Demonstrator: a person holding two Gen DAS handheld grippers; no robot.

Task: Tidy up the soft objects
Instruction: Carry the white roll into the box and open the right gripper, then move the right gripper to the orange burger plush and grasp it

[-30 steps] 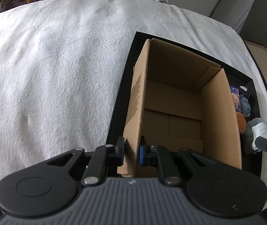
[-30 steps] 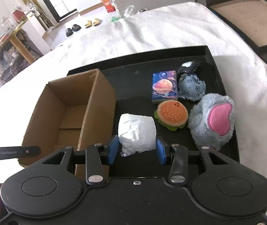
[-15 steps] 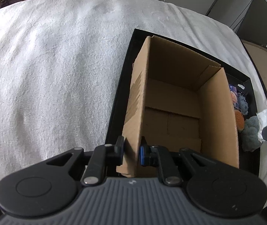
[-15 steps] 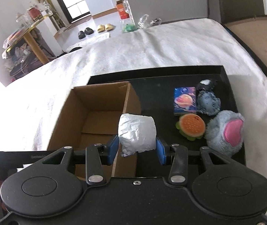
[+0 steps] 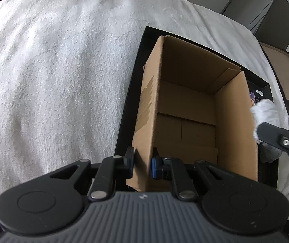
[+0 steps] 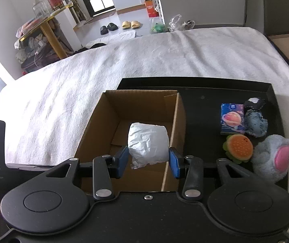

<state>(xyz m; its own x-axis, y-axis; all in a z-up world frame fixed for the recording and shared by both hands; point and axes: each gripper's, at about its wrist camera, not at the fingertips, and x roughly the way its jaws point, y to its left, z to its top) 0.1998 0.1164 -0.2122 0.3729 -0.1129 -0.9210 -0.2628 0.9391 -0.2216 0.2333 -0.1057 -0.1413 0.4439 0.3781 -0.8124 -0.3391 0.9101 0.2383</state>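
Note:
An open cardboard box (image 5: 187,105) stands on the left part of a black tray (image 6: 205,93). My left gripper (image 5: 142,165) is shut on the box's near left wall. My right gripper (image 6: 148,162) is shut on a white crumpled soft bundle (image 6: 148,141) and holds it above the box (image 6: 144,105), near its right wall. The bundle also shows at the right edge of the left wrist view (image 5: 266,111). On the tray right of the box lie a burger plush (image 6: 238,146), a grey paw plush (image 6: 272,158), a dark blue plush (image 6: 256,121) and a blue packet (image 6: 232,121).
The tray rests on a white textured cover (image 5: 53,70) over a wide surface. A brown-topped table (image 5: 284,77) stands to the far right. Slippers (image 6: 129,24) and a yellow-legged shelf (image 6: 43,30) are in the room beyond.
My right gripper has lifted the white bundle off the tray and carried it left, over the box opening. My left gripper has kept its hold on the box wall.

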